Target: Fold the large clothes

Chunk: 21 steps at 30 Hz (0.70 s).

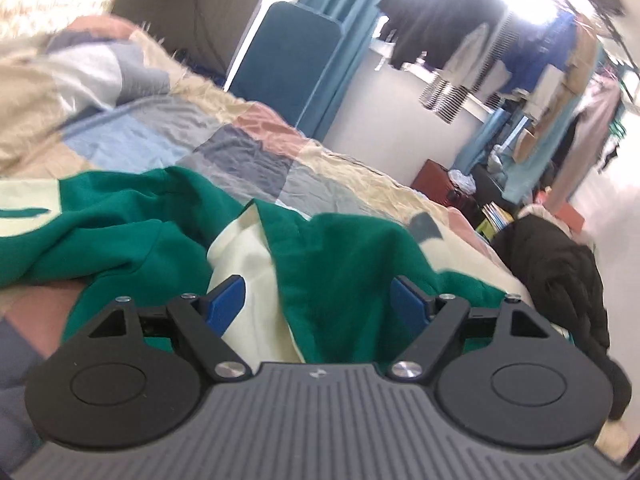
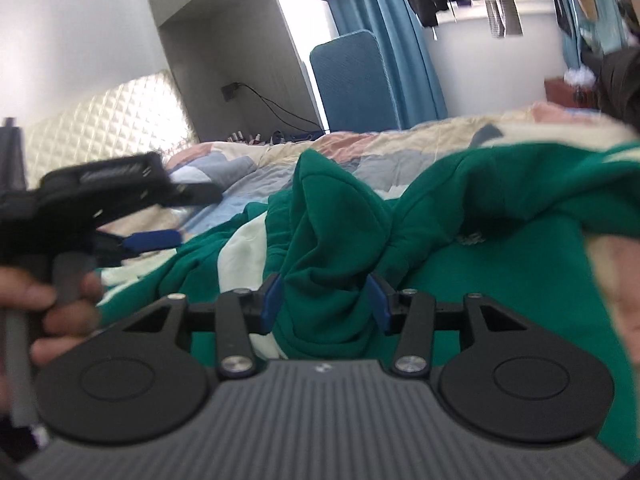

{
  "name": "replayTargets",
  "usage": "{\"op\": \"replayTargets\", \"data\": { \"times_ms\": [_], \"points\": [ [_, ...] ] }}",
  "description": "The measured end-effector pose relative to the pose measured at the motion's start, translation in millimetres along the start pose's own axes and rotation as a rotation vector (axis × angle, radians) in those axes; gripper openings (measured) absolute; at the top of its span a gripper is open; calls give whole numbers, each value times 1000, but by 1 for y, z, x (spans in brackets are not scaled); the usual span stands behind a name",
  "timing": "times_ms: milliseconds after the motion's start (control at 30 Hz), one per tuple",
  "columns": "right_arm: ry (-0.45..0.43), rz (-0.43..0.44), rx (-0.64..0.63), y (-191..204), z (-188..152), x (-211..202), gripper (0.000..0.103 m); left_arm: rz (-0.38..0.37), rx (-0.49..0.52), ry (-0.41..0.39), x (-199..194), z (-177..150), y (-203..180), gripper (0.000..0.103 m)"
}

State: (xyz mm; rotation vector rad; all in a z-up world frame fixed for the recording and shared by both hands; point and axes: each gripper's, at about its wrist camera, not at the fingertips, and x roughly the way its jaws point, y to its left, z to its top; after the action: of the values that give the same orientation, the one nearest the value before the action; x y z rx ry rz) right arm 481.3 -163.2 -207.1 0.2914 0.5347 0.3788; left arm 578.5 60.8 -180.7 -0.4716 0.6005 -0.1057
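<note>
A large green sweatshirt with cream panels [image 1: 120, 232] lies crumpled on the patchwork quilt [image 1: 240, 140]. My left gripper [image 1: 318, 282] hovers over it, open wide, with nothing pinched between its blue pads. In the right wrist view, a bunched green fold of the sweatshirt [image 2: 328, 232] stands up between the jaws of my right gripper [image 2: 323, 280]. These jaws are parted around the fold, which fills the gap loosely. The left gripper [image 2: 180, 216] shows blurred at the left of that view, held by a hand [image 2: 60, 304].
A black jacket [image 1: 560, 264] is heaped off the bed's right edge. Hanging clothes [image 1: 520, 40] fill the back right, beside teal curtains and a blue padded panel [image 1: 288, 60]. A quilted headboard [image 2: 100, 120] and pillows lie to the left.
</note>
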Motion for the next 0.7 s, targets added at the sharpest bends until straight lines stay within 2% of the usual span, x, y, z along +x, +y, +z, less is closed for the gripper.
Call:
{"op": "replayTargets", "data": {
  "times_ms": [33,133,333,400,500,633,667,700],
  "points": [
    [8,14,9,-1,-2,8,49,-2,-16,9,14,4,5,81],
    [7,24,5,-3,-6,28,49,20,-37,46,54,16,20,69],
    [-69,4,7,-10,3,59,49,13,-23,110,117,27,38,48],
    [-86,-11,3,-13,5,70,50,-13,-8,130,130,32,39,26],
    [-66,-5,18,-20,6,89,50,-42,15,149,134,38,35,11],
    [-72,4,-6,-19,3,102,49,-110,35,113,105,47,24,9],
    [-73,7,-13,-20,3,104,44,-121,42,94,93,49,22,8],
    [-70,11,-19,-19,4,104,20,-128,47,76,81,49,20,8]
  ]
}}
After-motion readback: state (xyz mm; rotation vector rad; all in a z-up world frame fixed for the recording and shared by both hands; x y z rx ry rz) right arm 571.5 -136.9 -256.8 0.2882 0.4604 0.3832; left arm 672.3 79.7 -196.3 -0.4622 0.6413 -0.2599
